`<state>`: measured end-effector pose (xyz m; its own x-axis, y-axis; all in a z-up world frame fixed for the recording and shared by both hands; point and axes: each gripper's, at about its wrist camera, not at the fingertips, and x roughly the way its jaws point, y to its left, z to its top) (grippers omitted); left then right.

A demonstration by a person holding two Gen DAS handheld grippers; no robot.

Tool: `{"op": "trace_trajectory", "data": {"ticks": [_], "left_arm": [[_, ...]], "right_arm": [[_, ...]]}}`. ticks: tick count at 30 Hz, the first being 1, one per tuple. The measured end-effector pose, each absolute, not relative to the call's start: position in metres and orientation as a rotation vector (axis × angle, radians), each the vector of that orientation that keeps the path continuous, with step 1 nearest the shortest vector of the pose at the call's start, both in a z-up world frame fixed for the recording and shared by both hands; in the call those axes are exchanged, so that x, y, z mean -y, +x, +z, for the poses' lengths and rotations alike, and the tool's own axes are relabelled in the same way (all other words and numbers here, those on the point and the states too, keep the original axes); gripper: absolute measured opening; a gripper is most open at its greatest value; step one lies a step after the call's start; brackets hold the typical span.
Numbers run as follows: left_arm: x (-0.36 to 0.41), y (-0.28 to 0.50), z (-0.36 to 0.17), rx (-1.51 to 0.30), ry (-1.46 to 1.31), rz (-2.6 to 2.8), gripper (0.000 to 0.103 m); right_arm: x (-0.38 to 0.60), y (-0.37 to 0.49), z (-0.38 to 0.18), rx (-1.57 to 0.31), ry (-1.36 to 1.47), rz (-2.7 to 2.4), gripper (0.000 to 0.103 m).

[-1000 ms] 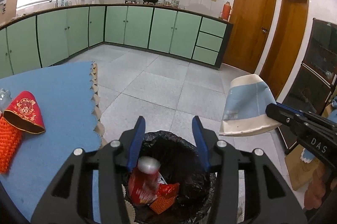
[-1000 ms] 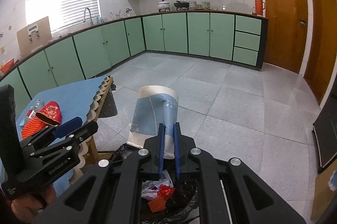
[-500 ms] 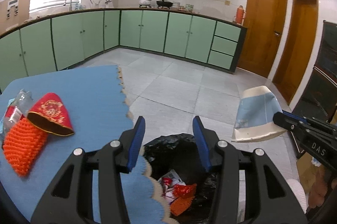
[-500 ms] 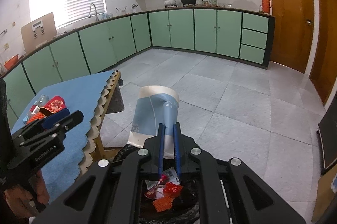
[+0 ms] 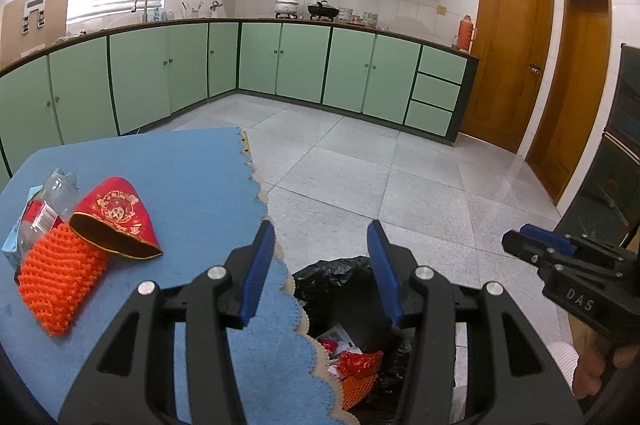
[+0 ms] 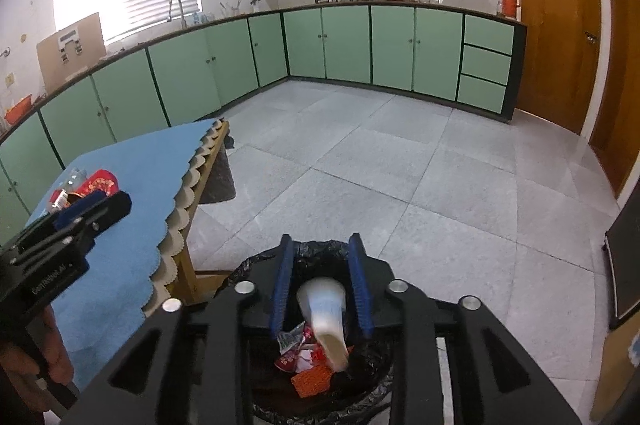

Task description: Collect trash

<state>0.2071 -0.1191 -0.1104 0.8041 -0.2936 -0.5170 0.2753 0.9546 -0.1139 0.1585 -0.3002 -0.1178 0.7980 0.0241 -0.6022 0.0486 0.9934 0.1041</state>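
Note:
My right gripper (image 6: pixel 322 289) is open above the black-lined trash bin (image 6: pixel 256 263). A white and blue paper cup (image 6: pixel 326 317), blurred, is falling from between its fingers into the bin, onto red wrappers (image 6: pixel 296 359). My left gripper (image 5: pixel 320 271) is open and empty, over the table edge beside the bin (image 5: pixel 332 275). On the blue table (image 5: pixel 160 181) lie a red paper cup (image 5: pixel 116 219), an orange foam net (image 5: pixel 56 281) and a crushed plastic bottle (image 5: pixel 46 209). The right gripper also shows in the left wrist view (image 5: pixel 536 245).
The table's scalloped edge (image 5: pixel 260 193) runs next to the bin. Grey tiled floor (image 6: pixel 400 185) lies beyond. Green kitchen cabinets (image 5: pixel 300 65) line the far wall. Wooden doors (image 5: pixel 508 65) stand at the right. A dark cabinet (image 5: pixel 616 185) is at the far right.
My right gripper has opened and let go of the white and blue cup, which now drops into the bin. My left gripper has swung left toward the table.

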Motion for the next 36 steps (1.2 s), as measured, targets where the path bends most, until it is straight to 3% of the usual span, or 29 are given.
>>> {"op": "trace_trajectory", "data": {"ticks": [3,6,8,10,12,19,36], "left_arm": [[0.12,0.206,-0.109,-0.558,-0.036,-0.303,0.047],[0.117,0.204,-0.107,-0.554,-0.039,-0.298,0.047],[0.114,0.203,-0.105,-0.552,-0.041,-0.294,0.05],[0.108,0.201,-0.103,-0.547,-0.045,-0.286,0.055],[0.102,0.199,-0.1,-0.54,-0.049,-0.277,0.06],[0.062,0.189,-0.089,-0.505,-0.04,-0.197,0.069],[-0.072,0.209,-0.122,-0.657,-0.064,0.087,0.07]], "right_arm": [[0.301,0.157,-0.113,-0.637,0.126,-0.014,0.031],[0.302,0.154,-0.108,-0.624,0.139,-0.012,0.041],[0.3,0.152,-0.102,-0.608,0.138,-0.014,0.053],[0.295,0.149,-0.095,-0.583,0.132,-0.025,0.083],[0.291,0.145,-0.088,-0.544,0.139,-0.045,0.098],[0.27,0.146,-0.075,-0.502,0.149,-0.007,0.098],[0.182,0.17,-0.076,-0.503,0.094,0.145,0.098]]}}
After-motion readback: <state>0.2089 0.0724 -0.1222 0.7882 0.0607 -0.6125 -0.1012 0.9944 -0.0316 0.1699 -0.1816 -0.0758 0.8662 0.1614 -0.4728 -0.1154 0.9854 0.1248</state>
